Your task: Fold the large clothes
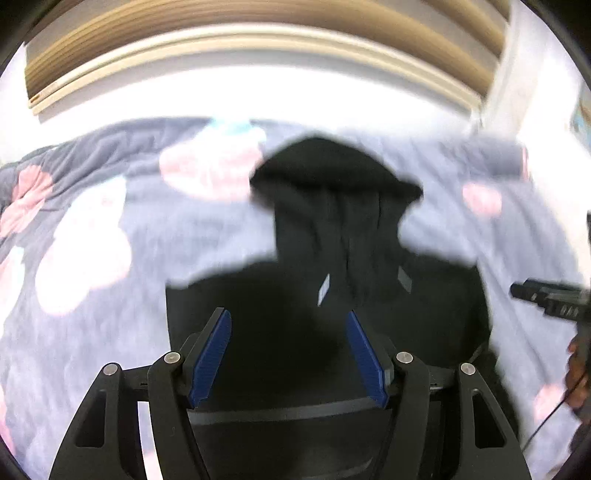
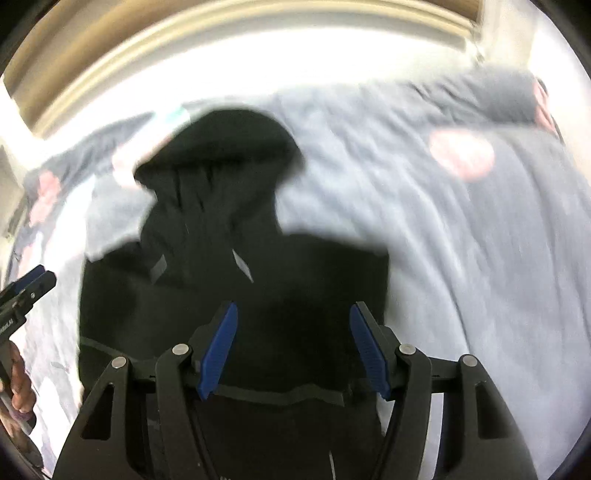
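Black hooded garment lies spread on a grey bed cover with pink and white blotches, its hood pointing away from both cameras toward a white wall and a tan wooden frame behind the bed. The left gripper hangs over the lower body of the garment with its blue-padded fingers spread wide and nothing between them; whether the tips touch the cloth cannot be told. The right gripper is likewise wide apart and empty above the same dark cloth, whose hem edge shows just under the fingers. Two small pale tabs sit below the hood. In the left view, the right gripper appears at the right edge beside the garment, over the cover; in the right view the left one appears at the left edge, with the holder's hand below it. Both views are motion-blurred.
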`<state>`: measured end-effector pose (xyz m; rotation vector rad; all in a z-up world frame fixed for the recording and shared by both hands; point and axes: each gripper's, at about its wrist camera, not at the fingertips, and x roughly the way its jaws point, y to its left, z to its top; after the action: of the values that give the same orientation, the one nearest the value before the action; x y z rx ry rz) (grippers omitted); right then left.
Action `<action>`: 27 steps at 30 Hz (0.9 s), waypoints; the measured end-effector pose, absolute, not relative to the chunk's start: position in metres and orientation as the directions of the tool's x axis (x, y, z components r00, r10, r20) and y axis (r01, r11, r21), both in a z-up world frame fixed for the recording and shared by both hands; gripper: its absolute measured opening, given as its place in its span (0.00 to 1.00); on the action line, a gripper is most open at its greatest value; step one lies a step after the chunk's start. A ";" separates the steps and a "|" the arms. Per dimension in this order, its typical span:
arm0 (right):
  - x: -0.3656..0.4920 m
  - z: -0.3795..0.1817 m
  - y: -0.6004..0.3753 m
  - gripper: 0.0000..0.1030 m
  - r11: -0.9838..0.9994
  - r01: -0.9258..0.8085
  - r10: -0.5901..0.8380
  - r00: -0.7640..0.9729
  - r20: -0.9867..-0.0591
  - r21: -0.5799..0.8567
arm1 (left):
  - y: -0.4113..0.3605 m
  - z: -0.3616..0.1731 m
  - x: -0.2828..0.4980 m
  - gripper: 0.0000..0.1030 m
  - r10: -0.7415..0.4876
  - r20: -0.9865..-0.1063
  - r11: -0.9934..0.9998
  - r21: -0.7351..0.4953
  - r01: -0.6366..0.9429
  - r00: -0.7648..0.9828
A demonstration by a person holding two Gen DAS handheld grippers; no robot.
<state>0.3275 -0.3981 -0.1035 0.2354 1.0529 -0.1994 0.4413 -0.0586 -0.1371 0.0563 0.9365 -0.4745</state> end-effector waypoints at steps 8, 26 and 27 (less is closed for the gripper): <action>0.476 -0.148 -0.440 0.65 0.940 0.298 -0.008 0.507 -0.862 0.166 | -0.075 -0.165 0.578 0.65 -0.364 -0.789 0.916 -0.206 0.345 0.495; 0.528 -0.213 -0.487 0.09 0.913 0.268 0.106 0.573 -0.813 0.308 | -0.092 -0.251 0.676 0.08 -0.579 -0.726 0.814 -0.485 0.319 0.372; 0.527 -0.221 -0.485 0.09 0.913 0.258 0.122 0.565 -0.816 0.316 | -0.085 -0.249 0.674 0.08 -0.598 -0.712 0.800 -0.502 0.329 0.367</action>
<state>0.5268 -0.4852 -0.2208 0.4292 0.9747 -0.0826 0.6736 -0.0855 -0.2485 -0.2958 1.0352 -0.6071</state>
